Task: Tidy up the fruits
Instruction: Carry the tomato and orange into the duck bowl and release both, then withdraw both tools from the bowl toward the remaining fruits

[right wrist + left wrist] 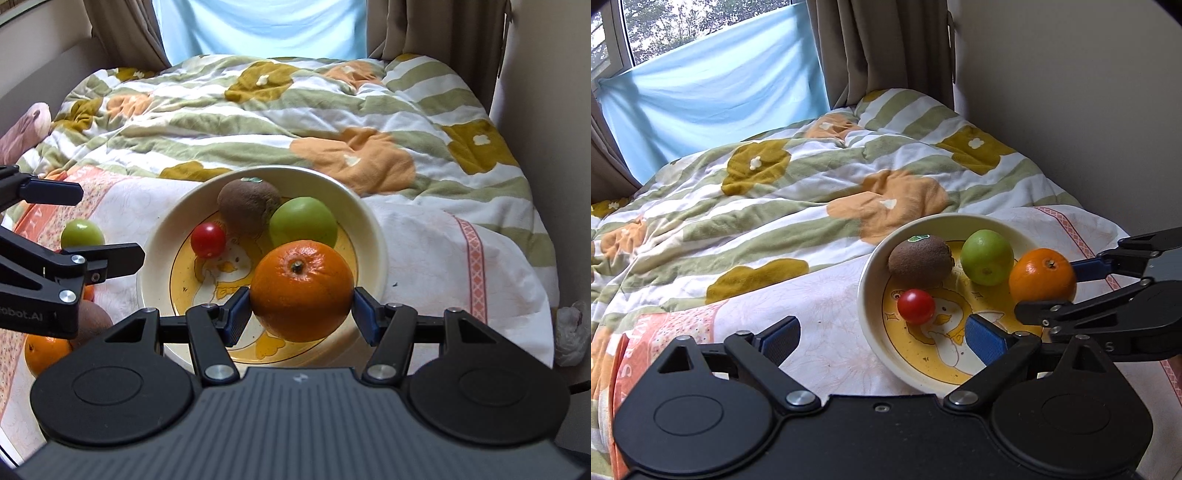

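A cream bowl [155,254] with a yellow duck picture sits on the bed. In it lie a brown kiwi [248,209], a green fruit [303,221] and a small red tomato [207,239]. My right gripper [301,314] is shut on an orange [301,290], held just over the bowl's near side. In the left wrist view the bowl [866,291] holds the kiwi [921,259], green fruit [987,256] and tomato [916,306]; the orange [1041,275] hangs at its right rim in the right gripper [1052,286]. My left gripper [882,338] stands wide open and empty at the bowl's left edge.
Left of the bowl, partly behind the left gripper [94,225], lie another green fruit [82,233], a brown fruit [94,321] and a second orange [48,352]. A rumpled flowered quilt [295,122] covers the bed behind. Walls and curtains close in both sides.
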